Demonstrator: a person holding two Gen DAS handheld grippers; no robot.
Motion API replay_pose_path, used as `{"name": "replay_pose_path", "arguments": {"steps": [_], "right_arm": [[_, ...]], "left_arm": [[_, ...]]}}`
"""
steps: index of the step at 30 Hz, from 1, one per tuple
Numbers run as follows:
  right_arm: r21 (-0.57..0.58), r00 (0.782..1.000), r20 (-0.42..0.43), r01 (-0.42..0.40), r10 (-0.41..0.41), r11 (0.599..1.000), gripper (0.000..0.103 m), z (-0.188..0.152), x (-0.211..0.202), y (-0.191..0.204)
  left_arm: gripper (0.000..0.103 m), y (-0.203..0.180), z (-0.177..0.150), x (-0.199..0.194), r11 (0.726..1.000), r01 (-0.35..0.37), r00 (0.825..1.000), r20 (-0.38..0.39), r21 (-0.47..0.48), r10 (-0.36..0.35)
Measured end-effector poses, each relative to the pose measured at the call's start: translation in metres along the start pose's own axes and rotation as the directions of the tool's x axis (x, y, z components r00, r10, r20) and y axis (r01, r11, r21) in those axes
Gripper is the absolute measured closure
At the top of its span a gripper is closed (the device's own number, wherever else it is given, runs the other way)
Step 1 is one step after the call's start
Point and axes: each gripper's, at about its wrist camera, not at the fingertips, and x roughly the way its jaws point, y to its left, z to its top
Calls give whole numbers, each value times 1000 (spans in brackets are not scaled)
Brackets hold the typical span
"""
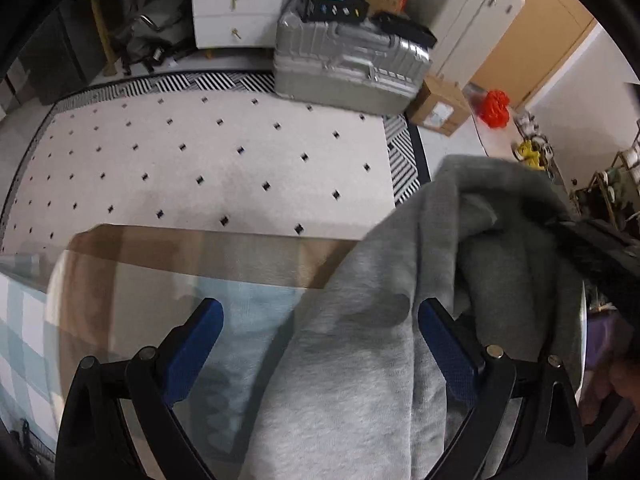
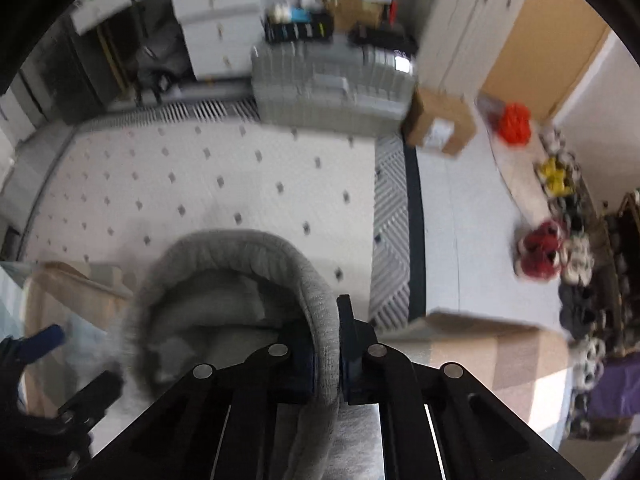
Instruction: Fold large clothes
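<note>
A grey sweatshirt lies bunched on a glass-topped table, hanging toward its far edge. My left gripper stands open over it, blue pads wide apart; the cloth runs between them, nearer the right pad, and neither pad presses on it. In the right wrist view my right gripper is shut on the sweatshirt's ribbed band, which curves up and over to the left as a loop. The left gripper's blue finger shows at that view's lower left. The right gripper's black body crosses the left wrist view's right side.
Beyond the table lies a white rug with black diamonds. Behind it stand a silver suitcase, white drawers and a cardboard box. Shoes and a red bundle line the floor at right.
</note>
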Motion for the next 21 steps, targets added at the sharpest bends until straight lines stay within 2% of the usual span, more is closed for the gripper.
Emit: {"name": "replay_pose_path", "arguments": {"steps": [2,3,5,8,10,11,14,18,21], "right_arm": [[-27,995,99,-1,4,1000,95,-3,-31,0],[-47,986,168,-8,16,999,95,-8,-55,0],[-72,972,235,3,14,997,95,-16,-83,2],[-129,941,339,46,1,991,95,-36,-135,10],[-135,925,379,74,-17,988,95,-44,-158,13],[-120,919,393,60,-8,991,95,-50,-173,11],[-108,903,430,40,10,993,95,-61,-203,13],[-152,882,470,41,36,988,95,-77,-235,28],[-163,869,493,53,35,985,95,-85,-244,35]], "left_arm": [[7,4,-3,-14,999,26,999,28,-25,-26],[7,6,-4,-17,998,40,998,40,-38,-39],[7,8,-8,-31,995,74,996,55,-67,-71],[7,3,-20,-65,989,126,986,117,-74,-117],[7,-2,-29,-86,982,177,974,155,-70,-164],[7,-6,-35,-97,980,192,969,168,-60,-179],[7,-25,-54,-126,979,201,964,184,-23,-193],[7,-37,-63,-135,979,204,960,198,-18,-197],[7,-42,-64,-126,974,225,956,192,4,-221]]}}
